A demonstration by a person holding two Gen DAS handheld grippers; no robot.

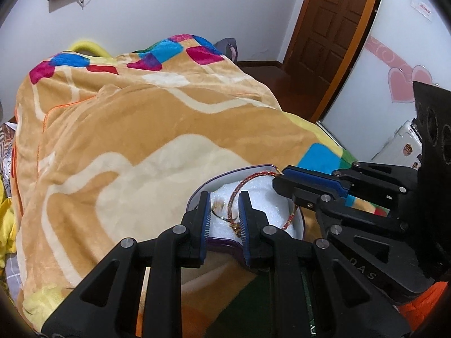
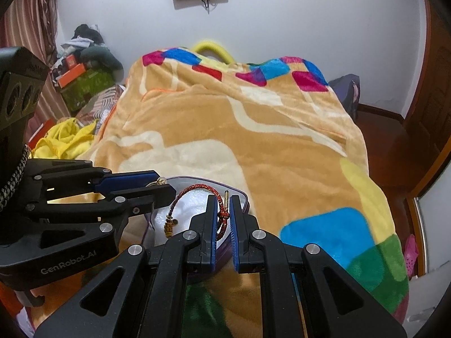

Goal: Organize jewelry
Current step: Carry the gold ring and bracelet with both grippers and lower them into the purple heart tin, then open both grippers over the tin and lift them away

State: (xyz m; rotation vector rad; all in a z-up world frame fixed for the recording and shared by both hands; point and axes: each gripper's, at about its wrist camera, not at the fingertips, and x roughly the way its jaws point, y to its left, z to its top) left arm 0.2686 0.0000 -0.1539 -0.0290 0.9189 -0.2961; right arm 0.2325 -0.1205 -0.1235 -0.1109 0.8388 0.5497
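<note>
A purple-rimmed jewelry box (image 1: 197, 194) with white foam lining (image 1: 265, 197) lies on the blanket. A red braided cord bracelet (image 1: 235, 194) with gold charms arcs above the foam. My right gripper (image 2: 223, 205) is shut on the bracelet's cord (image 2: 194, 188) near its gold end tip; it also shows in the left wrist view (image 1: 277, 178). My left gripper (image 1: 224, 197) hovers over the box with its jaws parted around the bracelet's charm end and a small ring. In the right wrist view the left gripper (image 2: 165, 184) has a gold charm at its tips.
A tan fleece blanket (image 1: 141, 129) with coloured squares covers the bed. A wooden door (image 1: 332, 28) and a white wardrobe with pink hearts (image 1: 394, 90) stand to the right. Yellow clothes (image 2: 64, 138) and boxes clutter the left side.
</note>
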